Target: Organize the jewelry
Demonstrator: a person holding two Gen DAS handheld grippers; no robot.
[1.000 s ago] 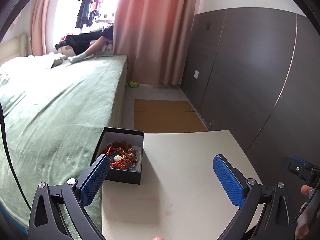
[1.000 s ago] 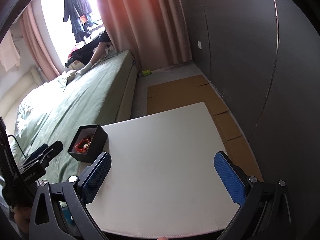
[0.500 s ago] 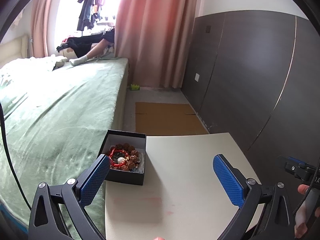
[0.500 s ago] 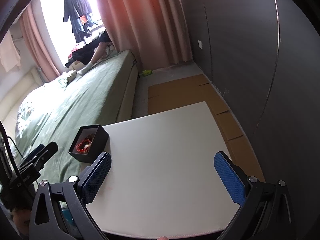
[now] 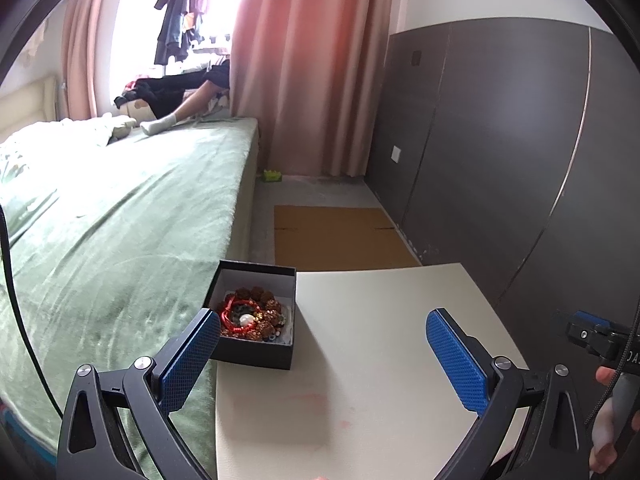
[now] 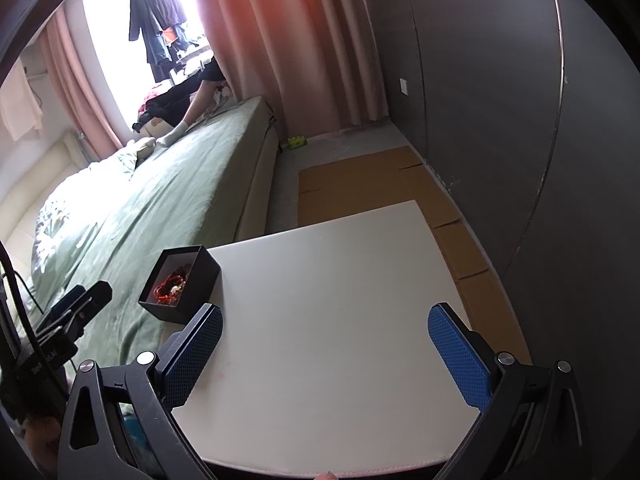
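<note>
Two handheld claws with blue-padded fingers hover over one cream-white table [image 6: 320,312]. The left gripper [image 5: 324,354] is spread wide with nothing between its fingers. The right gripper [image 6: 326,348] is likewise spread wide and holds nothing. One open black box [image 5: 256,312] sits at the table's left edge, ahead of the left claw and just beyond its left finger; it lies ahead and left of the right claw. Inside is a tangled pile of jewelry [image 5: 250,318]: brown bead bracelets and a red cord strand, too jumbled to count. One green bed [image 5: 120,220] lies left of both claws.
</note>
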